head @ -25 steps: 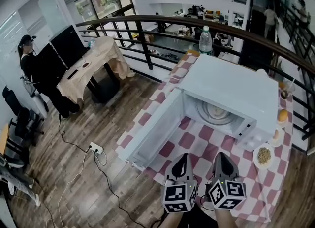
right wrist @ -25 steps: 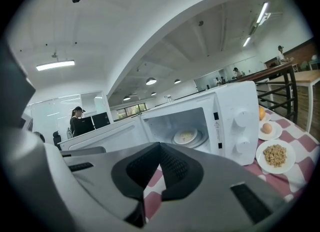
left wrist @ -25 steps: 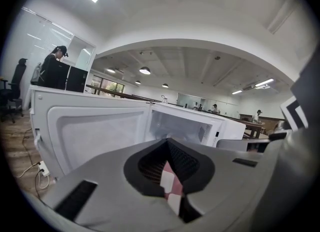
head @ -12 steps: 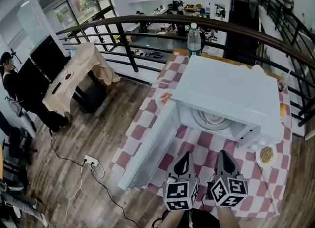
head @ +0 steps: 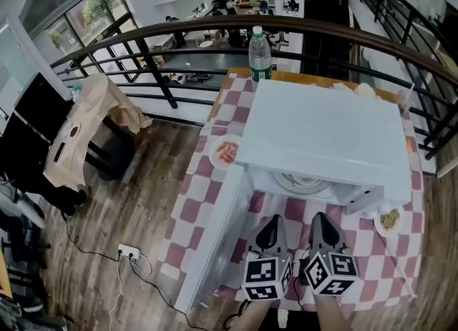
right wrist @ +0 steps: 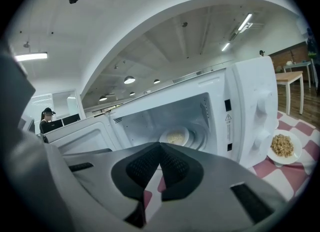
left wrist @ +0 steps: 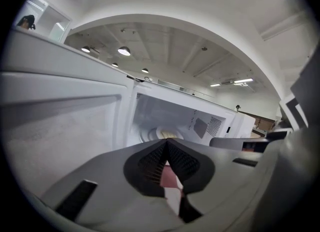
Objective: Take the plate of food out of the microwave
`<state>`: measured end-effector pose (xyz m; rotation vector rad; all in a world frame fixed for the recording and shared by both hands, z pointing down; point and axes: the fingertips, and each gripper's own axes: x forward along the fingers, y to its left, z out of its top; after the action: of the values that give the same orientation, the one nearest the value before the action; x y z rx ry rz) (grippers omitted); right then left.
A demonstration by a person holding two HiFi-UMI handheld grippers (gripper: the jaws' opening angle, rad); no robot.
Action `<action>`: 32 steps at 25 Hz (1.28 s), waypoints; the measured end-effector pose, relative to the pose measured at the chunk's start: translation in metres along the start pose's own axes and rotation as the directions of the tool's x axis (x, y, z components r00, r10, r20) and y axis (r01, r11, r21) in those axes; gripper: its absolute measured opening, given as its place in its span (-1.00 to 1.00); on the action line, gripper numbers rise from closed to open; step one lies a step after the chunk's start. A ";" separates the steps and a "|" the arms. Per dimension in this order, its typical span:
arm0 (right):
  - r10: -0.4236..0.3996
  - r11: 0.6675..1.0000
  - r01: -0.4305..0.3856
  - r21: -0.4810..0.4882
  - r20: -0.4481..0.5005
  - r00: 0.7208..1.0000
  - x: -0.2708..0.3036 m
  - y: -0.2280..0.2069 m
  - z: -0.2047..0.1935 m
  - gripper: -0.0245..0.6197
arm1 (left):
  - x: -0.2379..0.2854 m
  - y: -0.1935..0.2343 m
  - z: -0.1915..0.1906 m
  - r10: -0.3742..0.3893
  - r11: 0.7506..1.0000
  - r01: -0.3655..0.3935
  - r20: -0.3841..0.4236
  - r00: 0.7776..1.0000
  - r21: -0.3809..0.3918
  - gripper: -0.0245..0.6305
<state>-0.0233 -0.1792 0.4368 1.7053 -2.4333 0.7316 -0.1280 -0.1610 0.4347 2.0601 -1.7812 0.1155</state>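
Note:
A white microwave (head: pixel 322 136) stands on the red-and-white checked table with its door (head: pixel 211 240) swung wide open to the left. Inside it a white plate of pale food (right wrist: pixel 175 137) rests on the turntable; only the plate's rim (head: pixel 300 179) shows in the head view. My left gripper (head: pixel 269 228) and right gripper (head: pixel 323 224) hover side by side just in front of the opening, both shut and holding nothing. The left gripper view looks into the cavity (left wrist: pixel 165 126) from the door side, where a sliver of the plate (left wrist: pixel 167 135) peeks over the jaws.
A small plate of grain-like food (head: pixel 390 219) (right wrist: pixel 283 146) sits on the table right of the microwave. Another plate with red food (head: pixel 227 153) lies left of it. A water bottle (head: pixel 260 54) stands behind, near the dark railing (head: pixel 215 33). The table drops off to the wooden floor on the left.
The head view has shifted forward and to the left, so the microwave top now hides most of the cavity. Both grippers stay shut, side by side, in front of the opening.

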 end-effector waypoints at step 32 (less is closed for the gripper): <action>-0.018 0.977 0.040 0.208 -0.104 0.994 0.082 -0.056 -0.026 -0.83 | 0.108 0.001 -0.035 -0.041 0.999 0.036 -0.148 0.988 -0.040 -0.92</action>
<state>-0.0089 -0.2537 0.5058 1.7210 -2.3299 1.0783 -0.1030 -0.2487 0.5015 2.0030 -1.6410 0.2176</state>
